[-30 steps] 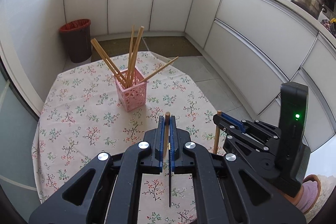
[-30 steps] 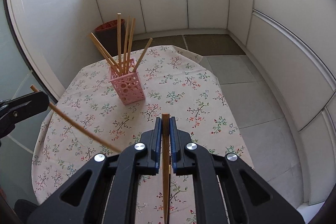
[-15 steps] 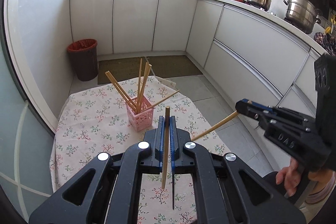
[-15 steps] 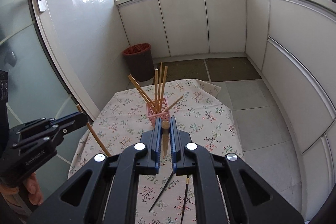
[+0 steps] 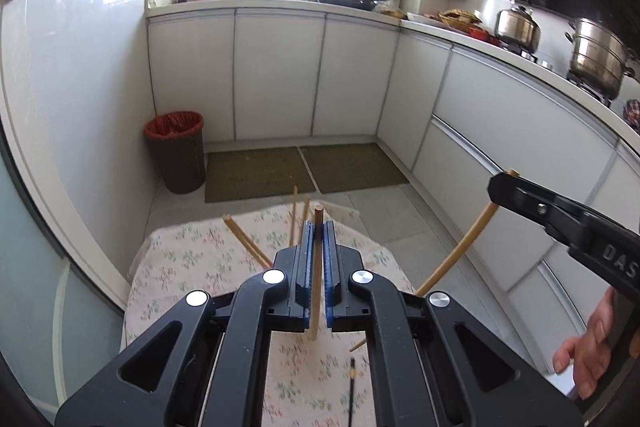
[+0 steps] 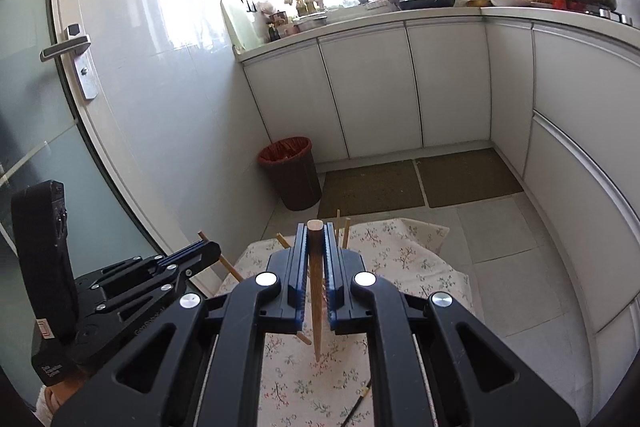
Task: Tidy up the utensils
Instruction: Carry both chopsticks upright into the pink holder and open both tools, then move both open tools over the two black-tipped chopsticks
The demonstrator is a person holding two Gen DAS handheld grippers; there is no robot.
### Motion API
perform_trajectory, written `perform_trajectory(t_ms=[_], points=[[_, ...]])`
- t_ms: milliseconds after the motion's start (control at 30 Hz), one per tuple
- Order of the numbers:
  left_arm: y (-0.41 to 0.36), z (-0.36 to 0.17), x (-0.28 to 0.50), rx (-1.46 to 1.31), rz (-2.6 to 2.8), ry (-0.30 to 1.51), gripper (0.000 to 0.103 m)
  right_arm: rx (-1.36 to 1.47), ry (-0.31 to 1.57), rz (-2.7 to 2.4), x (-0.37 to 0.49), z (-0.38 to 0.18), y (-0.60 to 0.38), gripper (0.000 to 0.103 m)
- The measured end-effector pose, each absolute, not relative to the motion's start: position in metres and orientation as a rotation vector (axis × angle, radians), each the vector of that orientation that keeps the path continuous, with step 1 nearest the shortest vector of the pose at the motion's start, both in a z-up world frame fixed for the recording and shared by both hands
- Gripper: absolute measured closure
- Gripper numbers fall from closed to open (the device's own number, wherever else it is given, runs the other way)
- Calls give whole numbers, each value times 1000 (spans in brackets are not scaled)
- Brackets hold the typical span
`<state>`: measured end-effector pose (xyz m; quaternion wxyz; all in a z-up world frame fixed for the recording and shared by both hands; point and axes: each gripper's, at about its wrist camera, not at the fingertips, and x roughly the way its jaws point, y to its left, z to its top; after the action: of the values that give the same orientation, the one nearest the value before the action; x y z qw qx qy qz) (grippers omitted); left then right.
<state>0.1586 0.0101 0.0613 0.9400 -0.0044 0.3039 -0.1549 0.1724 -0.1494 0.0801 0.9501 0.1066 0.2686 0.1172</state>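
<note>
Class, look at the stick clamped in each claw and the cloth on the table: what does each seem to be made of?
Left stick and right stick: probably wood or bamboo, matte tan, with a pale cut end on the right one. Cloth: seemingly soft printed fabric, since it bears a floral pattern and droops at the edge.

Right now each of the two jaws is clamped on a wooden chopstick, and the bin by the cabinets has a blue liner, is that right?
Not quite: the bin has a red liner, clear in the right wrist view. The rest holds: the left gripper and right gripper each clamp a wooden chopstick.
</note>
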Motion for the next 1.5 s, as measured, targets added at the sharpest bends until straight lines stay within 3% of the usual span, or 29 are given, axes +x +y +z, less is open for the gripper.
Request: perform_trajectory(t_ms=[333,433,533,667,867,900,1000,1133,1200,1333,1400,1500], points=[[3,9,245,14,-256,690,98,224,530,223,241,56,-137,95],[10,-11,252,5,-243,726,91,227,542,216,256,41,-133,95],[30,-8,244,-69,-236,673,88,215,543,215,265,28,-130,95],[56,8,231,-135,-231,604,77,197,532,212,277,15,-123,95],[74,2,226,-148,-197,617,76,194,551,222,296,-18,-105,95],[77,-2,228,-148,-190,627,76,194,557,218,298,-25,-101,93],[80,-9,226,-147,-166,653,76,195,569,208,299,-34,-98,66],[74,-6,218,-106,-132,625,73,157,556,163,288,-24,-98,63],[70,-3,211,-109,-139,612,61,135,541,134,278,-16,-101,59],[58,4,193,-84,-129,585,56,110,516,63,251,-5,-112,40],[53,6,185,-77,-121,580,39,96,510,25,237,-2,-118,30],[44,7,168,-71,-112,561,27,89,496,-31,215,0,-128,18]])
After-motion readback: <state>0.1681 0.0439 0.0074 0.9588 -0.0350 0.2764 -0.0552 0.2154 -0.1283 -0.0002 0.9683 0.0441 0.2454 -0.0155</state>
